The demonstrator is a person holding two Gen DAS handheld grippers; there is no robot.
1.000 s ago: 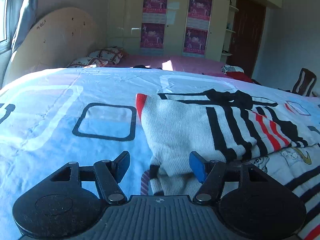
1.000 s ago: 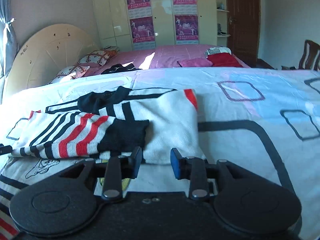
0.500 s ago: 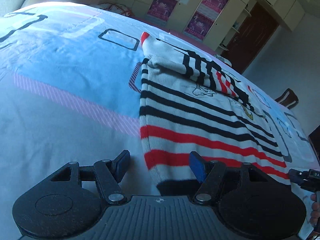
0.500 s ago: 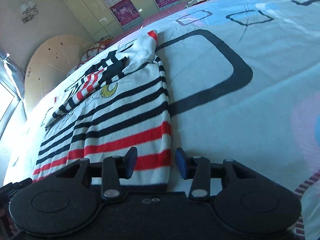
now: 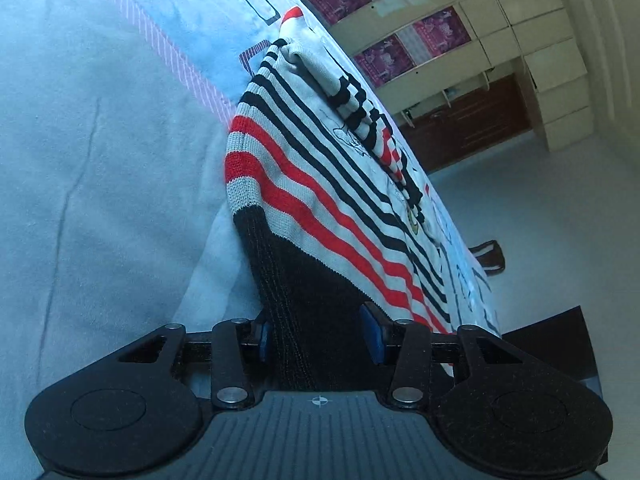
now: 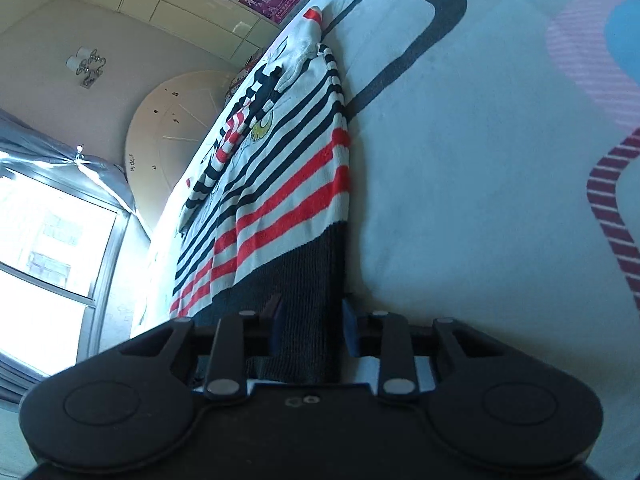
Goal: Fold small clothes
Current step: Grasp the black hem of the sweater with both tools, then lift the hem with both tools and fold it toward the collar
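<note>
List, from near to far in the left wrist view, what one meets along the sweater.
left gripper → black ribbed hem → red stripes → black stripes → folded sleeve → red cuff.

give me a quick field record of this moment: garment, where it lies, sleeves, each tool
garment: striped sweater, white with black and red stripes, dark ribbed hem
surface: patterned bedsheet on a bed
sleeves: both folded in across the chest
left tool: jaws have just been closing, hem corner between the pads; contact not clear
right tool: jaws have just been closing, other hem corner between the pads; contact not clear
background: wardrobe with pink posters, window
</note>
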